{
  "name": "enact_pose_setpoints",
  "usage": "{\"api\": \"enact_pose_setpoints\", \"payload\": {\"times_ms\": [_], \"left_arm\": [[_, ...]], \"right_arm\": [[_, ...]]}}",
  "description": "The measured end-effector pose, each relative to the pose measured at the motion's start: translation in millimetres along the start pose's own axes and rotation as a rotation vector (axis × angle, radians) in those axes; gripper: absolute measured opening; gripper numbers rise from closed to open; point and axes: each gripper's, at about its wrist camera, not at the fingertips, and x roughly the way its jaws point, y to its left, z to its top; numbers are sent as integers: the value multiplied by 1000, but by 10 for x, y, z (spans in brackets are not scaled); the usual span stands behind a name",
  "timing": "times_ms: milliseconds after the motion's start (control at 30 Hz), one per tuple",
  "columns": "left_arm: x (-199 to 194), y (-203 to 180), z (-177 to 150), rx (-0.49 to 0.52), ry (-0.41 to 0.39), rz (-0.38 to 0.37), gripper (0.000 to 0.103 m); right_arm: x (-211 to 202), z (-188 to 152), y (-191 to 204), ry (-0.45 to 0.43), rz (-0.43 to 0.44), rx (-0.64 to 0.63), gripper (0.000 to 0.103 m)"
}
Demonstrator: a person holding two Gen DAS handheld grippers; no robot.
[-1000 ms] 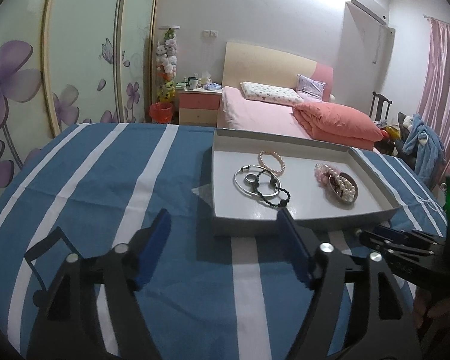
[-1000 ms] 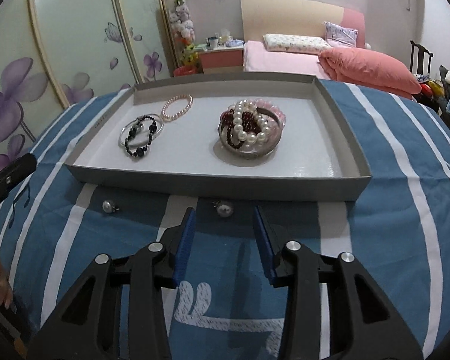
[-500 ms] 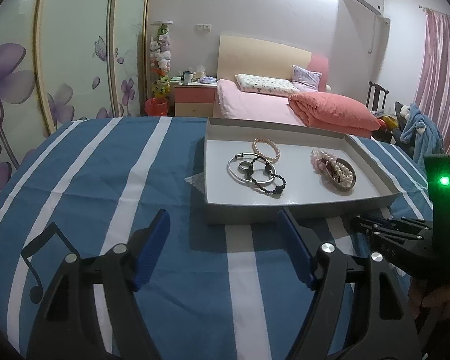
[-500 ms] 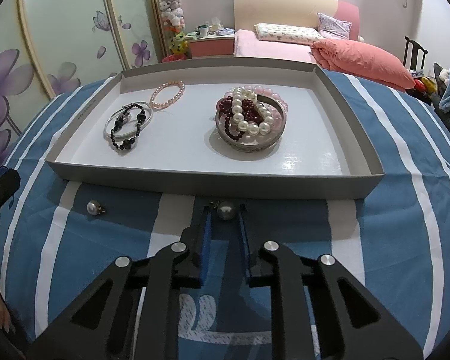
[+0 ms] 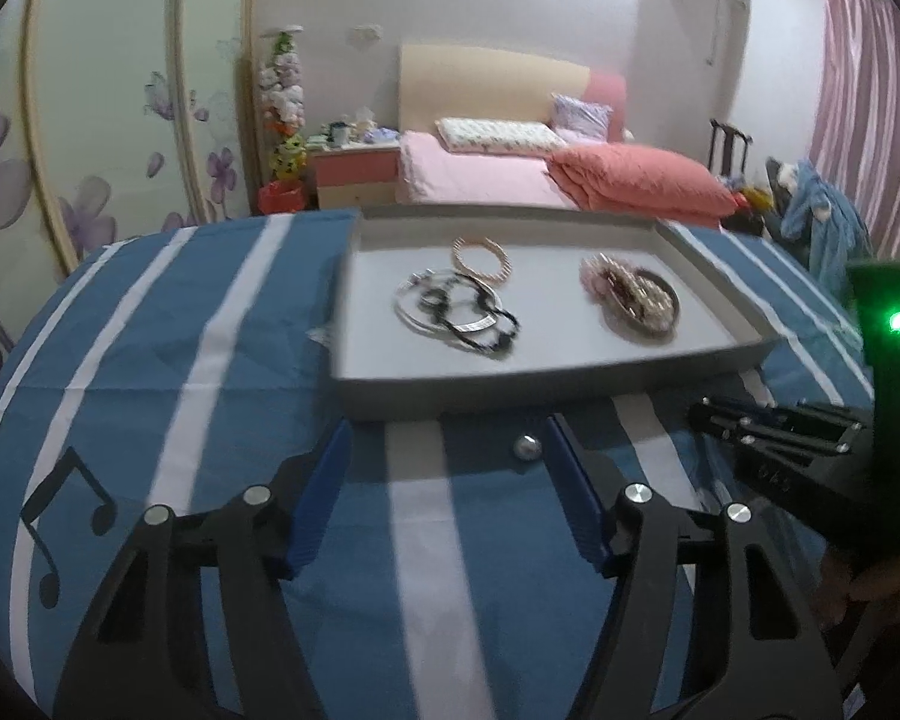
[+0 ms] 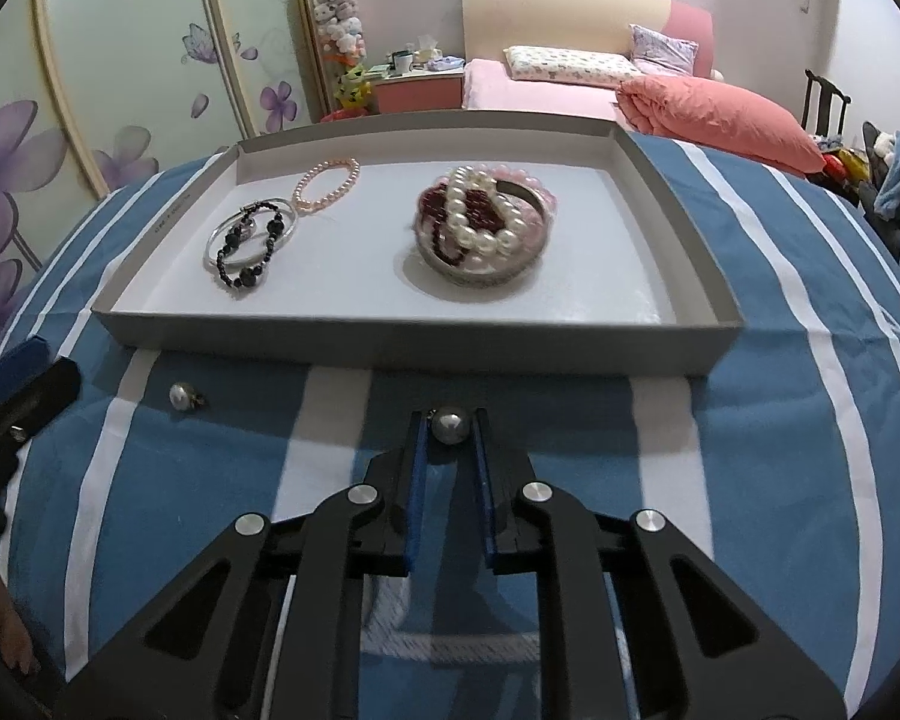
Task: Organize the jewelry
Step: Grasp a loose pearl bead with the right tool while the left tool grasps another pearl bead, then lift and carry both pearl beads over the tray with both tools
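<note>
A grey tray (image 6: 414, 342) on the blue striped cloth holds a silver bangle with a black bead bracelet (image 6: 252, 237), a pink pearl bracelet (image 6: 327, 180) and a small dish of pearl and red bead strands (image 6: 483, 231). My right gripper (image 6: 450, 429) is shut on a pearl earring (image 6: 452, 425) just in front of the tray. A second pearl earring (image 6: 181, 397) lies on the cloth to its left; it also shows in the left wrist view (image 5: 528, 447). My left gripper (image 5: 450, 450) is open, with that earring just inside its right finger.
The tray's front wall (image 5: 546, 390) stands right behind both earrings. The right gripper body (image 5: 810, 450) with a green light is at the right of the left wrist view. A bed, a nightstand and wardrobe doors stand beyond the table.
My right gripper closed from partly open onto the pearl earring. My left gripper moved forward and right toward the tray, and the second earring came into view between its fingers.
</note>
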Motion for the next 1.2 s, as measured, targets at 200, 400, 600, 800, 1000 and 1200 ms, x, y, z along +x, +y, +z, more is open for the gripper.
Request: {"api": "enact_pose_setpoints", "payload": {"times_ms": [200,400,600,800,1000,1200], "left_arm": [[239,-251,-33,71,81,-9,55],[460,-347,-35,76,137,-5,42],[577,-362,5,57,158,7,29],[584,-378,19,62,160,12,20],[499,-320,-53,70,161,22,20],[489,-268,-65,60,161,22,21]], "right_arm": [[-61,-64,-111,-2,4,16,15],[-62,-80,-121,-12,6,10,14],[-56,-84,-132,-14,13,14,14],[-66,-81,-155,-12,28,19,15],[-58,-62,-168,-5,51,26,25],[-51,-67,-113,-15,31,1,30]]}}
